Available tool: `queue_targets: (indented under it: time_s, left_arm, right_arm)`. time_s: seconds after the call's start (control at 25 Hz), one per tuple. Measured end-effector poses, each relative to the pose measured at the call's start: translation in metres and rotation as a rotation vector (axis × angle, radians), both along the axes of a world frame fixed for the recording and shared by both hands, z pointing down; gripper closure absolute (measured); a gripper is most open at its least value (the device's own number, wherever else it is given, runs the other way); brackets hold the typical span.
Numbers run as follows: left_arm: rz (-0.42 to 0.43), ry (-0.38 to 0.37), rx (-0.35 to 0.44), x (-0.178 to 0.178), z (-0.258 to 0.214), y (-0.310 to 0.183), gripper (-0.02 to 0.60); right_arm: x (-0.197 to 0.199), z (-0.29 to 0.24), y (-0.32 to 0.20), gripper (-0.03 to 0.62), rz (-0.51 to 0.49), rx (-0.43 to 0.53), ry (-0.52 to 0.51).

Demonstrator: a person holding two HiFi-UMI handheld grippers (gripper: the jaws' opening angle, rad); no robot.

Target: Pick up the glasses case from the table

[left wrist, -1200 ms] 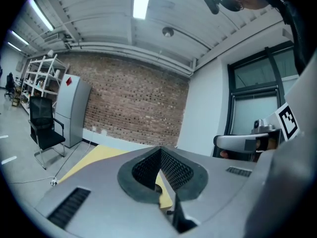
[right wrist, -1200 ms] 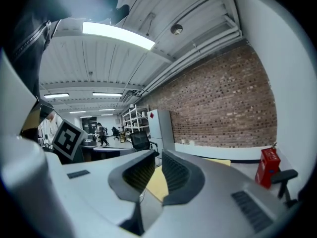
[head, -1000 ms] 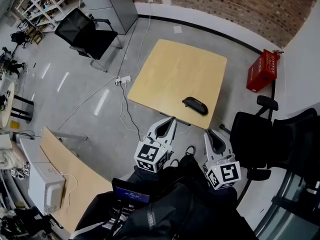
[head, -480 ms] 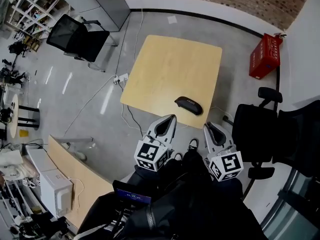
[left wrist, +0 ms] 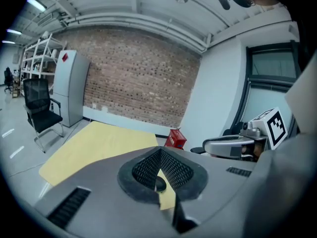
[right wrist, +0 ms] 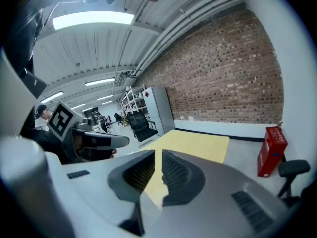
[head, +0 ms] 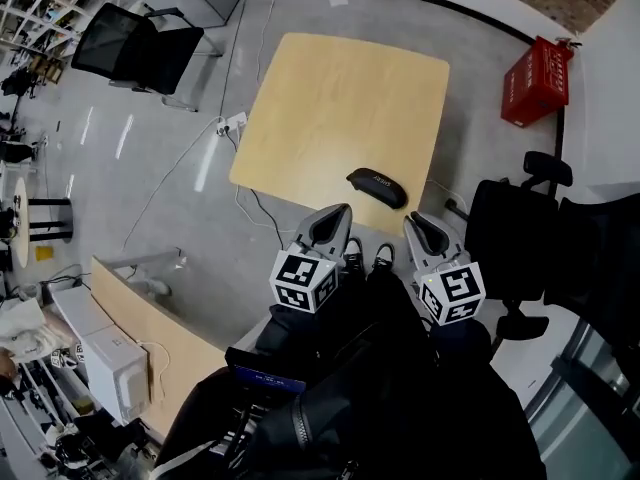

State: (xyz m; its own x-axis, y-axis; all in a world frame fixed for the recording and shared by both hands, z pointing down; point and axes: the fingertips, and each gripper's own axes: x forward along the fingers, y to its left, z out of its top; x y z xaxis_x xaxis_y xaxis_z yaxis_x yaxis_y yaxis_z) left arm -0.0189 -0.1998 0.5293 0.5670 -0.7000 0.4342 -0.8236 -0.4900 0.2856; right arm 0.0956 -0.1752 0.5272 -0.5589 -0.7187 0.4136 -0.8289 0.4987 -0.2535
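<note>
**Two claws nearer the table, case untouched**

Both of my claws have come down and forward over the last second. The table (head: 330, 108) edge now sits just ahead of their tips, where a moment ago a wider strip of floor lay between. The glasses case (head: 377, 187) has not shifted on the wood. It lies flat close to the table's near edge, toward the right corner, slanting across my line of approach.

My left gripper (head: 338, 212) hangs over the floor just short of that edge, to the case's left. Its pads are pressed together at the tips with nothing between them. My right gripper (head: 411, 221) sits off the near corner, to the case's right. Its pads stand only a thin slit apart, and it is also empty.

So the approach is under way but the grasp is not, and neither claw touches the case. I judge that whichever claw takes it must first spread much wider, since the case looks broader than either present gap.
</note>
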Motion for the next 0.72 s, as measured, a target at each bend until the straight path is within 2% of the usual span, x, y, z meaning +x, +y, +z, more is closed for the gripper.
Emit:
queue_targets:
  time_s: [0.24,0.44,0.72]
  left_arm:
    - [0.007,-0.026,-0.129,-0.013,0.061,-0.011,0.583]
    - [0.015,-0.044,-0.185,-0.021,0.088,-0.012,0.583]
    - [0.000,-0.051,-0.245,-0.039,0.119,-0.009,0.583]
  right_arm:
    - [-0.001,0.072,-0.007,0.548,0.000,-0.140,0.083]
    - [-0.006,0.130,-0.014,0.548,-0.049,-0.237,0.154]
    - [-0.020,0.181,-0.029,0.528,-0.129,-0.305,0.247]
